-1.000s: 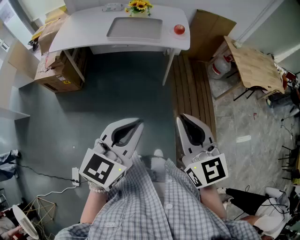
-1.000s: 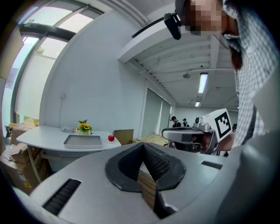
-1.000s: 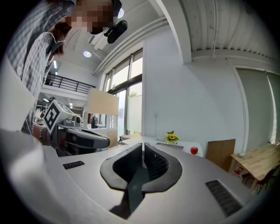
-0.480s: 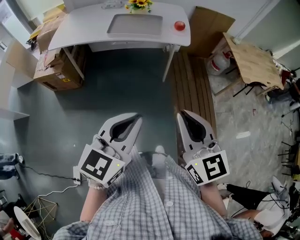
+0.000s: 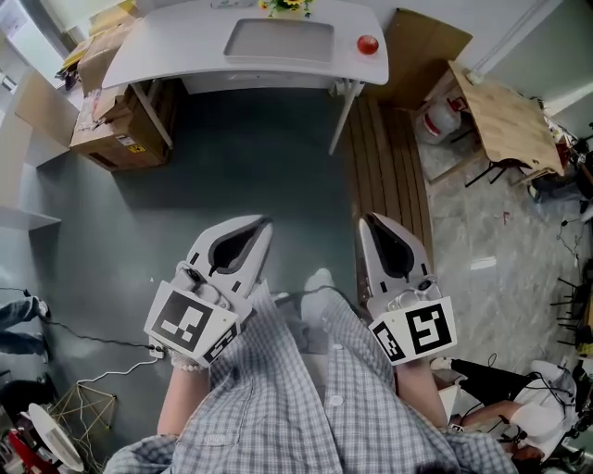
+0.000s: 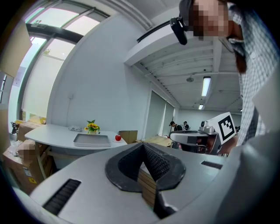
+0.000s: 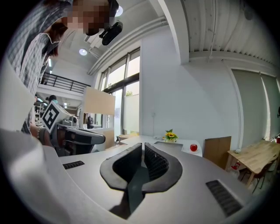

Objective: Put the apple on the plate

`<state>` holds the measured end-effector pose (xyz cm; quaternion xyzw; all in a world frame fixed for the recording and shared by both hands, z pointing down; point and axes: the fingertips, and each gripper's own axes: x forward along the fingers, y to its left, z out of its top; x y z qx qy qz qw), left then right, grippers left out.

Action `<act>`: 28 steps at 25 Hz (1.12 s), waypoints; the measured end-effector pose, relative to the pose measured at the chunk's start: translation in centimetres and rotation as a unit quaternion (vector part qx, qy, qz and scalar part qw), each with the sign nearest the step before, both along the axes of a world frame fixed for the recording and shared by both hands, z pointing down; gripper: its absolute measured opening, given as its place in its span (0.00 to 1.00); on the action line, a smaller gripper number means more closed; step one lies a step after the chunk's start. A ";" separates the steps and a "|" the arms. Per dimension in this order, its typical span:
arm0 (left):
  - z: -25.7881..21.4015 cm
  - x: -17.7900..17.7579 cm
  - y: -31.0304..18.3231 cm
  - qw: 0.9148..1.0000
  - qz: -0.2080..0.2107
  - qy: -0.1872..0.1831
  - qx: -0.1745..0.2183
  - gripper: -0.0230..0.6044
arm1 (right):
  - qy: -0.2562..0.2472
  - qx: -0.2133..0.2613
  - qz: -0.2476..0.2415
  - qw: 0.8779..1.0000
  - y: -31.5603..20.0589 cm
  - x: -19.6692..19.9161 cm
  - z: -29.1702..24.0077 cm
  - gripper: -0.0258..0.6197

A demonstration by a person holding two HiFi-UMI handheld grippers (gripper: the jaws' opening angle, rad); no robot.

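Cropping sunflowers [image 5: 287, 5] near apple [image 5: 368, 43]; gripper views don't.

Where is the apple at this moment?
In the head view, the apple sits at the right end of the white table at the top, just right of the grey tray.

We note the tray [image 5: 278, 39] at the middle of the table [image 5: 176, 46], with the flowers [image 5: 287, 5] behind it. The apple [image 5: 368, 43] lies to the tray's right, near the table's end. Boxes [image 5: 102, 139] sit under the table's left end. A wooden table [image 5: 505, 120] stands well off to the right.
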<state>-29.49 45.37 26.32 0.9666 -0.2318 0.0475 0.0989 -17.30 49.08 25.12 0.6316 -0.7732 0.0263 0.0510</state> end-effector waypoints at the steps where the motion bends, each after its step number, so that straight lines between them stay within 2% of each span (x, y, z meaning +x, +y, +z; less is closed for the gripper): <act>1: 0.1 -0.1 -0.1 1.000 -0.002 0.001 -0.001 0.05 | 0.000 -0.003 0.001 1.000 0.0 0.1 0.2 0.09; 13: 1.1 0.9 -4.3 0.999 -0.042 -0.015 -0.014 0.05 | -0.005 -0.013 -0.016 1.000 -5.7 3.3 1.4 0.09; 21: 0.2 4.5 -11.2 0.995 -0.097 -0.015 -0.010 0.05 | -0.008 -0.014 -0.066 0.998 -13.9 7.4 1.4 0.09; 28: -1.2 5.6 -13.8 0.991 -0.132 -0.001 -0.002 0.05 | 0.000 -0.003 -0.096 0.995 -17.6 9.2 -0.1 0.09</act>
